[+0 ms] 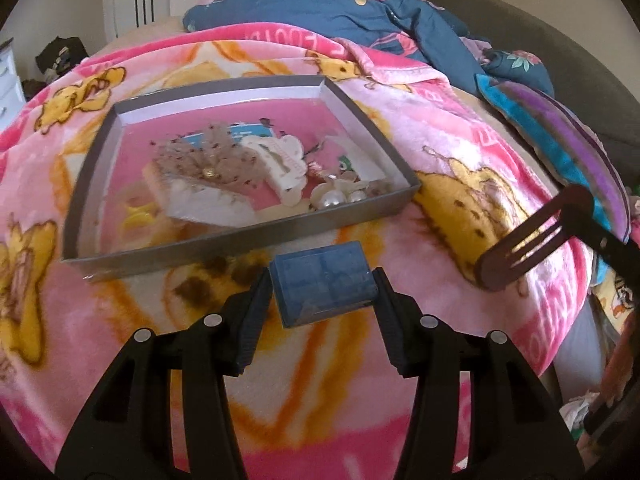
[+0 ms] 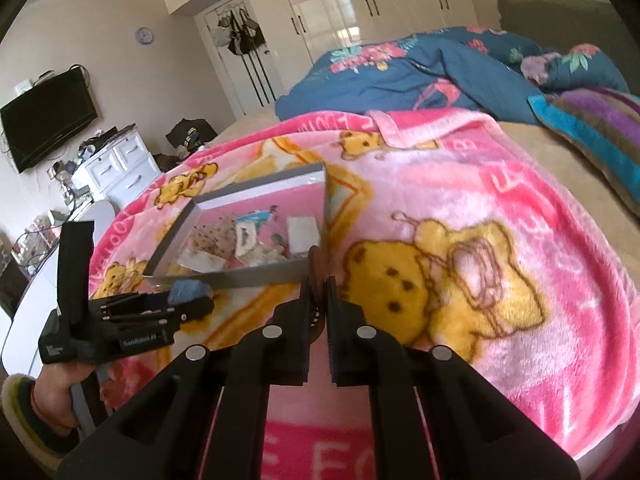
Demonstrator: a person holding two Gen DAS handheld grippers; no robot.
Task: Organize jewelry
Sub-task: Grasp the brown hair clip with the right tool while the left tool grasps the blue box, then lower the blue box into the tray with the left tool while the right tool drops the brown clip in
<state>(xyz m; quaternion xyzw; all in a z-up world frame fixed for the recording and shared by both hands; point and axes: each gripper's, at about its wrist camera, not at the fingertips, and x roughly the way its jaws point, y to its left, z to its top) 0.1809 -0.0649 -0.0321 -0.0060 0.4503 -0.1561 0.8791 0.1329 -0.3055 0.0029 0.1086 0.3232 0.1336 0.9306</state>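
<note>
small blue box [image 1: 323, 282] lies just before grey tray [image 1: 236, 246] of pearl jewelry [image 1: 334, 200]; brown hair clip [image 1: 532, 240] held aloft.

Tray [image 1: 360, 120] open above, contents crowded; pink blanket [image 1: 440, 152] rightward seemingly bare.

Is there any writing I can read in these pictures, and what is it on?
"GenRobot.AI": white lettering on the side of the left gripper, seen from the right wrist; slightly blurred.
Small white print on that gripper's grey handle block: too small to read.
Large pink letters along the edge of the pink blanket: upside down and cut off, not readable as words.
Blue box in the left gripper: embossed marks, too blurred to read.
</note>
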